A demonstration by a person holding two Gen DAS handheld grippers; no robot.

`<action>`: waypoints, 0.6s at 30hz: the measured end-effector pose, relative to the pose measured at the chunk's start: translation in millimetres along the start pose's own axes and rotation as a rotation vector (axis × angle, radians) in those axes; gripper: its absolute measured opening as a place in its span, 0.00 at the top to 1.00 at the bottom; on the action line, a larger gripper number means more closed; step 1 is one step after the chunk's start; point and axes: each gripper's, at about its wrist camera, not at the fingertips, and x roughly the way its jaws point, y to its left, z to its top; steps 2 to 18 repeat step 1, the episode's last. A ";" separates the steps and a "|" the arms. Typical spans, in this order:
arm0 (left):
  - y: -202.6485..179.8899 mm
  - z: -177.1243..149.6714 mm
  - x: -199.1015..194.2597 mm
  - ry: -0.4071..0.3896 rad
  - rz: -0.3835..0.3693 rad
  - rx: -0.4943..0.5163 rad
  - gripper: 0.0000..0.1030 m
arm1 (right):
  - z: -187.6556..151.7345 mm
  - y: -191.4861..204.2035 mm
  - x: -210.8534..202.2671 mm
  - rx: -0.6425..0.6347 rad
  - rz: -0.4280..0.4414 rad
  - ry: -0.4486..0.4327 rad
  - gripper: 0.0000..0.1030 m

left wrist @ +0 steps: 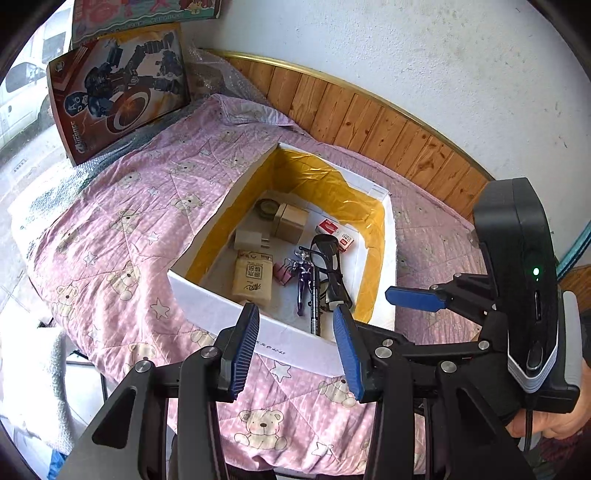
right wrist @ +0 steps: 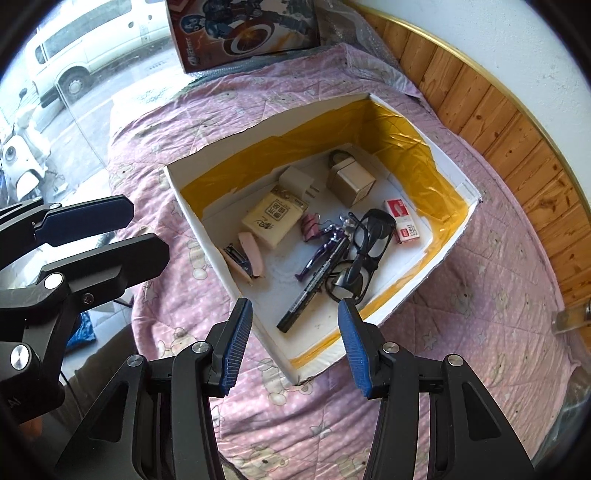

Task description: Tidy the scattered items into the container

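A white cardboard box (left wrist: 207,295) (right wrist: 192,206) with yellow tape on its inner walls sits on a pink bear-print quilt. Inside lie black glasses (left wrist: 328,266) (right wrist: 369,236), a black marker (left wrist: 316,306) (right wrist: 314,288), a purple figurine (left wrist: 304,280) (right wrist: 325,247), a tissue pack (left wrist: 253,277) (right wrist: 273,218), a charger plug (left wrist: 251,240) (right wrist: 299,182), a tan box (left wrist: 291,221) (right wrist: 351,181), a red staple box (left wrist: 336,230) (right wrist: 402,221) and a pink stapler (right wrist: 247,258). My left gripper (left wrist: 295,317) hangs open above the box's near wall, holding nothing. My right gripper (right wrist: 295,314) is open and empty over the box's near corner.
The quilt (left wrist: 122,229) (right wrist: 480,295) covers a small table beside a wood-panelled wall (left wrist: 388,125). A toy box with a robot picture (left wrist: 118,92) (right wrist: 243,26) leans at the far end by a window. The other gripper appears at each view's side (left wrist: 417,299) (right wrist: 85,218).
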 end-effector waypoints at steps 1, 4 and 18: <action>0.5 -0.5 -2.0 -0.002 -0.001 -0.001 0.58 | -0.5 2.1 -1.5 -0.001 -0.002 -0.002 0.50; 0.5 -0.5 -2.0 -0.002 -0.001 -0.001 0.58 | -0.5 2.1 -1.5 -0.001 -0.002 -0.002 0.50; 0.5 -0.5 -2.0 -0.002 -0.001 -0.001 0.58 | -0.5 2.1 -1.5 -0.001 -0.002 -0.002 0.50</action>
